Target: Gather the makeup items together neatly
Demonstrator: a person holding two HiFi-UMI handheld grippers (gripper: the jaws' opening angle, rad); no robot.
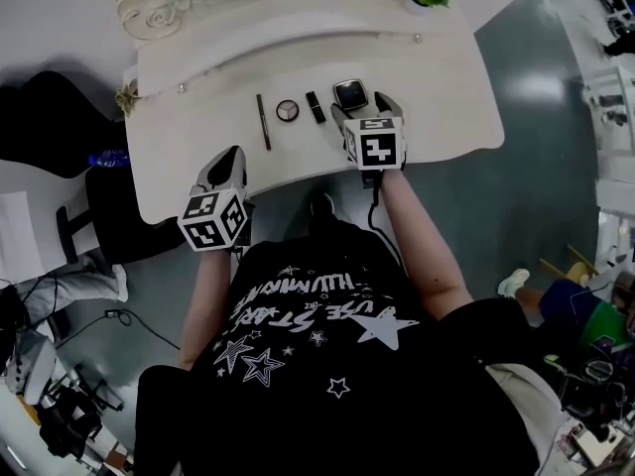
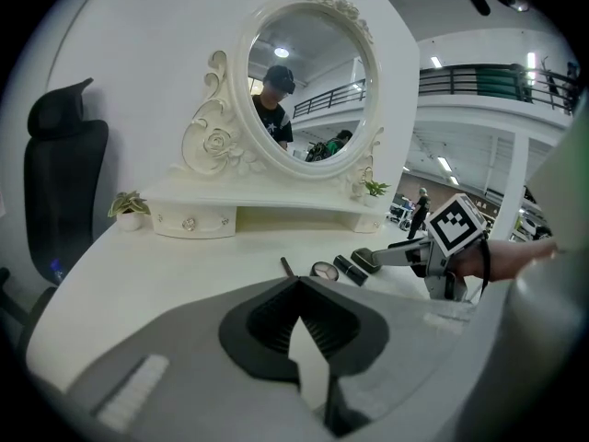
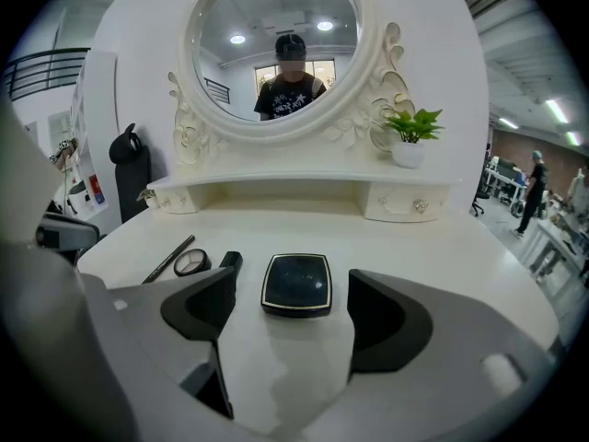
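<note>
Right claw (image 3: 287, 331) gapes wide, empty, with the black compact (image 3: 296, 284) just ahead, untouched. Left claw (image 2: 296, 295) is pinched together, empty. Lipstick (image 3: 230, 261), eyeshadow pot (image 3: 191, 262) and pencil (image 3: 168, 258) lie leftward.

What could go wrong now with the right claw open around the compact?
1. One jaw of the right claw stands close to the lipstick; closing or sidestepping could knock it into the round pot.
2. The compact lies flat and untouched between the open jaws; a closing claw might skid it across the smooth table instead of gripping it.
</note>
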